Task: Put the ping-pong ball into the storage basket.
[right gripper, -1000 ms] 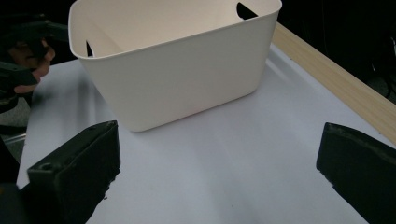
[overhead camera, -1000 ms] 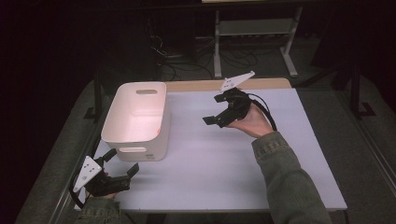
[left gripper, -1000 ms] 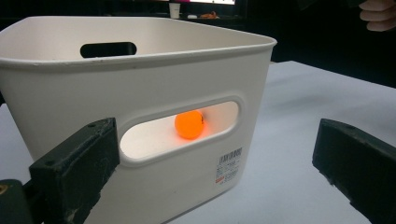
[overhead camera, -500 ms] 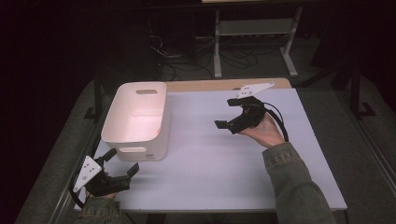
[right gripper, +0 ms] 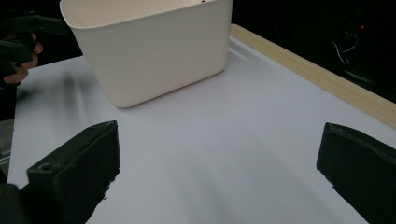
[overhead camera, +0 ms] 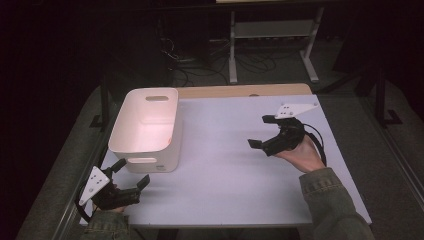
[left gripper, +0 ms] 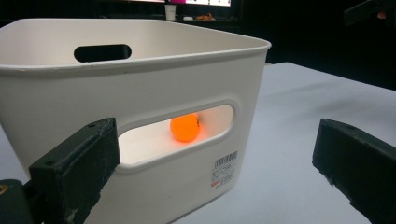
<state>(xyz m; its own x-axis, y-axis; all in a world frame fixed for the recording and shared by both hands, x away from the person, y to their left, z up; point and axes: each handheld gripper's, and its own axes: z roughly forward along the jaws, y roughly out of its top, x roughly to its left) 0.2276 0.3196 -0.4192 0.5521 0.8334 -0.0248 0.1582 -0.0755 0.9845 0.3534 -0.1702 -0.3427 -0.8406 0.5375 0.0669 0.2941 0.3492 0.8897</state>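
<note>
Bin (overhead camera: 145,127): white plastic, upright at centre left of the high view, on the pale surface (overhead camera: 225,175); handle slots cut in the near and far end walls.
Ball (left gripper: 185,127): orange, seen in the left gripper view through the near handle slot (left gripper: 177,133); lying inside the bin on its floor.
Left claw (overhead camera: 131,175): lower left of the high view, just short of the bin's near end wall; jaws spread wide, nothing between them, aimed at the handle slot.
Right claw (overhead camera: 262,131): centre right of the high view, well apart from the bin, above bare surface; jaws spread wide, holding nothing.
Right gripper view: looks across the surface toward the bin's side wall (right gripper: 154,51); wooden edge strip (right gripper: 317,81) running along the upper right.
Done, as judged: ball already in the bin; placing step appears complete, both claws empty.
Left, as judged: little or nothing of the placing; at most, drawing the claws clear or handling the bin itself, given the left claw so near the handle slot.
Unclear: whether anything else lies in the bin; interior largely washed out in the high view.
</note>
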